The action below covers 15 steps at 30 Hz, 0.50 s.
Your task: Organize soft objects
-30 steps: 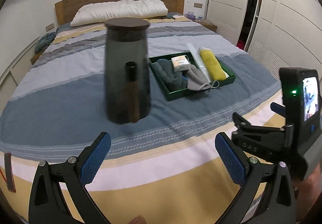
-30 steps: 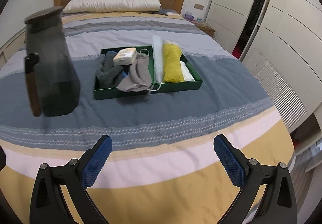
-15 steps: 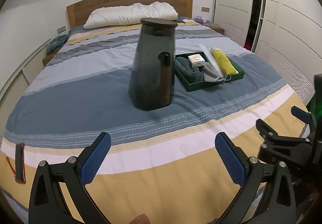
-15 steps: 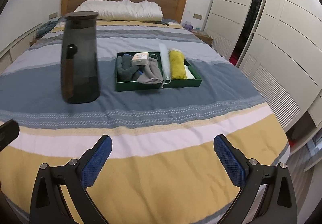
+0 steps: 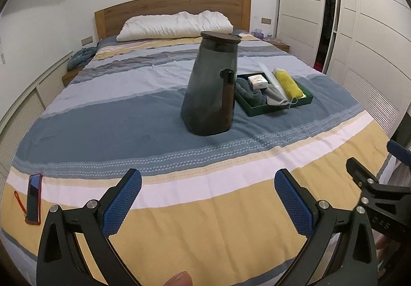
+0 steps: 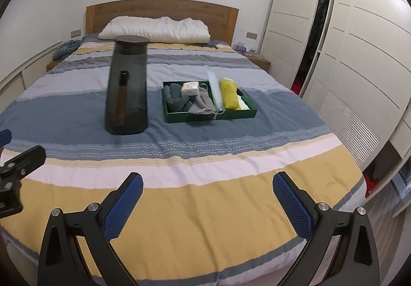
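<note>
A green tray point(image 6: 231, 114) sits on the striped bed and also shows in the left wrist view point(image 5: 280, 109). It holds a rolled yellow towel point(image 6: 229, 94), grey cloths point(image 6: 201, 104), a dark grey towel point(image 6: 176, 97), a small white packet point(image 6: 190, 88) and a white roll point(image 6: 214, 88). A tall dark smoky pitcher point(image 6: 127, 89) with a lid stands left of the tray; it also shows in the left wrist view point(image 5: 212, 84). My left gripper point(image 5: 208, 198) and right gripper point(image 6: 207, 198) are both open and empty, over the foot of the bed, far from the tray.
A red phone point(image 5: 34, 198) lies at the bed's near left edge. A white pillow point(image 6: 154, 29) rests against the wooden headboard. White wardrobes point(image 6: 346, 42) line the right side. A teal cloth point(image 5: 81, 56) lies on the left ledge.
Both grippers have pulled back from the pitcher and tray toward the foot of the bed, so more of the bed shows. Nothing on the bed has moved.
</note>
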Tool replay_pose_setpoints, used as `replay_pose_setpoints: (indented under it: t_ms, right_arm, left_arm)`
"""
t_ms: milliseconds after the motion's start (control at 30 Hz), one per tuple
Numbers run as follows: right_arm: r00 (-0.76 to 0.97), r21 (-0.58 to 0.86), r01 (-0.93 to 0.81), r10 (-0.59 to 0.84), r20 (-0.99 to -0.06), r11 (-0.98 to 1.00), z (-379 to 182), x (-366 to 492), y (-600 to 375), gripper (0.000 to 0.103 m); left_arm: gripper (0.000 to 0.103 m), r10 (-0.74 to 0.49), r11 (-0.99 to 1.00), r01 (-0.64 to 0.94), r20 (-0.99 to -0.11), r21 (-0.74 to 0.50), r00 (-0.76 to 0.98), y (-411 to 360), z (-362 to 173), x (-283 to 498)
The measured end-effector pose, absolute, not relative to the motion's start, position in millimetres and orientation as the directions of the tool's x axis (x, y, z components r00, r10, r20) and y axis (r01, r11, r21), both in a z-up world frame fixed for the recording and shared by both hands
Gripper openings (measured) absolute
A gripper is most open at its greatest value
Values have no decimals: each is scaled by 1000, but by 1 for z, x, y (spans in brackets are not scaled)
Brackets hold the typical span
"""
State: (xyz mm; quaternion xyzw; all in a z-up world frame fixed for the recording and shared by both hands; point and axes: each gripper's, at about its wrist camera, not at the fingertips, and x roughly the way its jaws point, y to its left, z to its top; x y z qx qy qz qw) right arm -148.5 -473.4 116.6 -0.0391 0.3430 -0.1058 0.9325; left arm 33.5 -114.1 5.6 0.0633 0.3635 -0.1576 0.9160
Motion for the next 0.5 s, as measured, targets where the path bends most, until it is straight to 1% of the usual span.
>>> replay_pose_setpoints:
  t_ms: [100,267,500]
  right_arm:
    - [749,-142,161,-215,-626,977,118,-163,-463,103]
    - [768,-183,145,-227,-598,972,123,-180,-445,103]
    - [792,-154,152,-214,-572,976,133,-198,-434,103]
  left_arm:
    - [102,-251,940,340,-686,-6,683,-106,5,28]
    - [101,-257,941,338,-671,-10,696,-95,7,19]
    - [102,-259,942,335,-659,-11,706,-83,5,7]
